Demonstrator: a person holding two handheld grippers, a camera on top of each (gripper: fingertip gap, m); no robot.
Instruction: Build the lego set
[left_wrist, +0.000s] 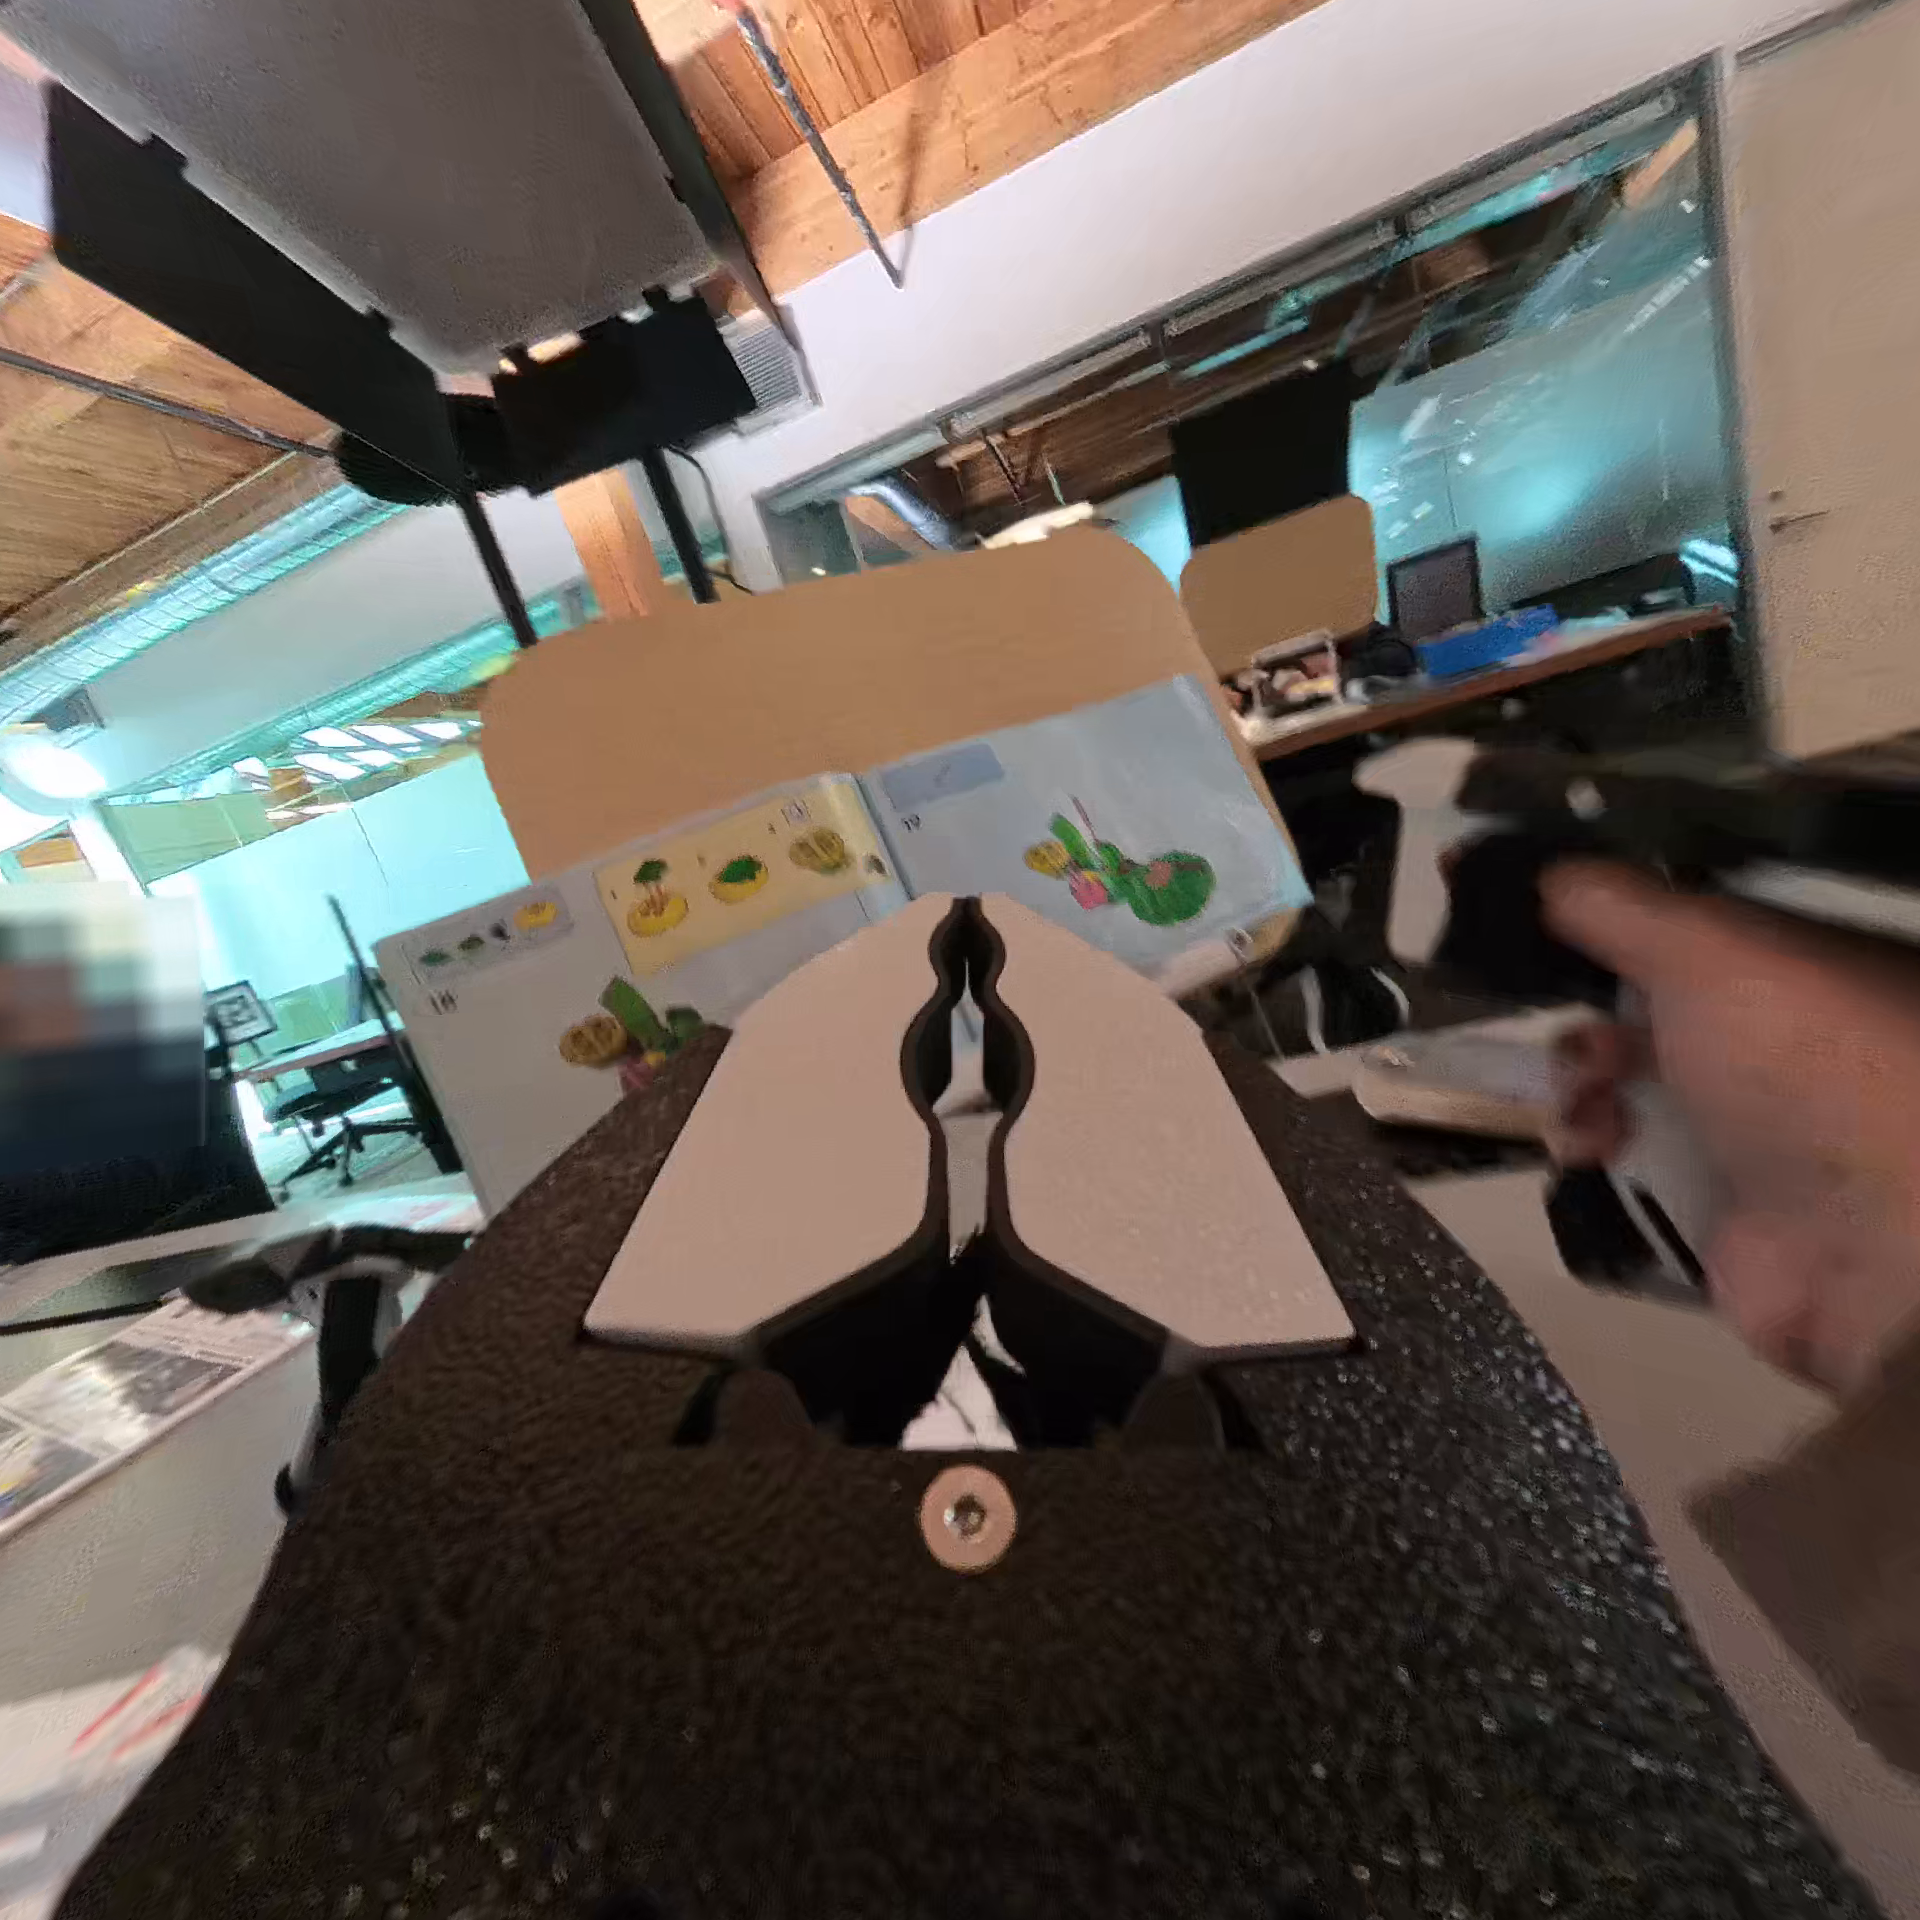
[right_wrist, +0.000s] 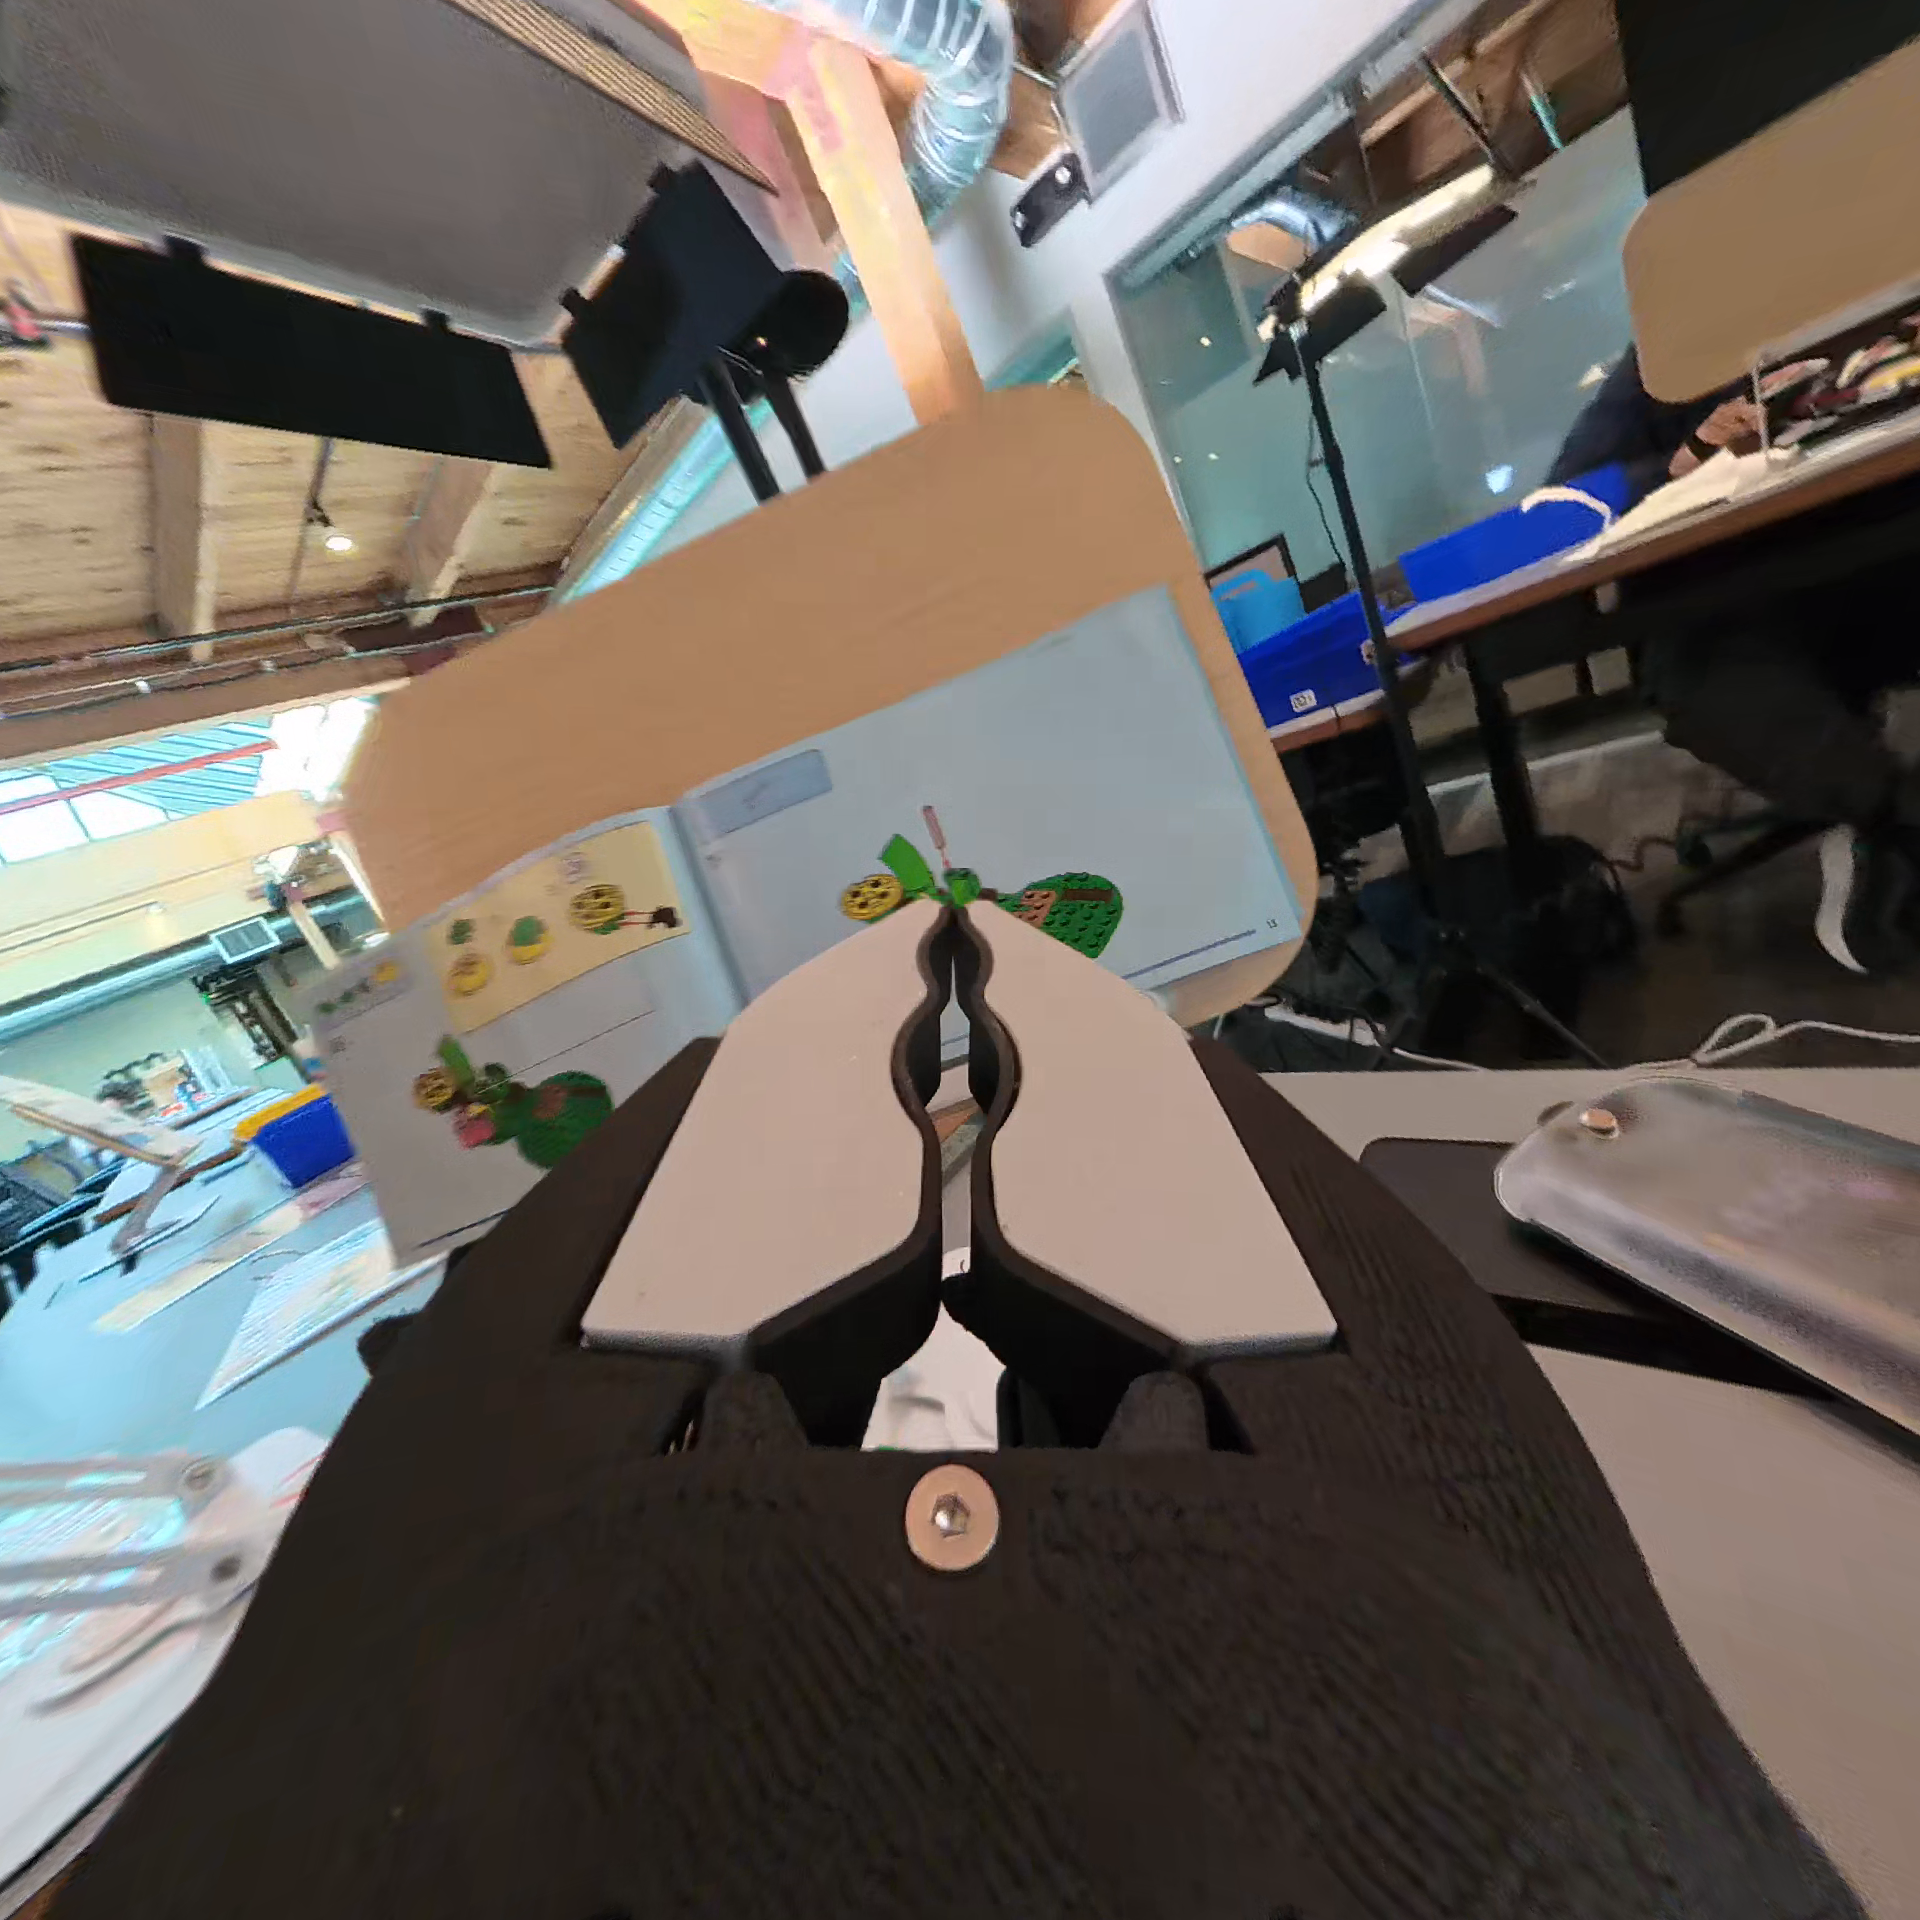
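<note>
My left gripper (left_wrist: 966, 914) is shut and empty, raised above the table and pointed at the open instruction booklet (left_wrist: 1091, 831). The booklet leans on a wooden stand (left_wrist: 831, 665) and shows pictures of a green plant build with yellow parts. My right gripper (right_wrist: 954, 914) is shut and pointed at the same booklet (right_wrist: 1039, 748). A small green shape (right_wrist: 960, 888) sits right at its tips. I cannot tell whether it is a held piece or part of the printed picture. A hand (left_wrist: 1745, 1060) holds the right gripper at the right of the left wrist view, blurred. No loose bricks show.
A shiny metal plate (right_wrist: 1714, 1184) lies on a black mat (right_wrist: 1455, 1226) on the grey table to the right. A black lamp and camera rig (right_wrist: 707, 312) hangs overhead on poles. Papers (left_wrist: 125, 1392) lie at the left. Desks with blue bins (right_wrist: 1340, 634) stand behind. Some 15 cm of space lies between my two pairs of fingers. The small green shape (right_wrist: 960, 888) is about 12 cm from my right fingertips and 25 cm from my left. It turns up in the left wrist view (left_wrist: 1108, 856) as well.
</note>
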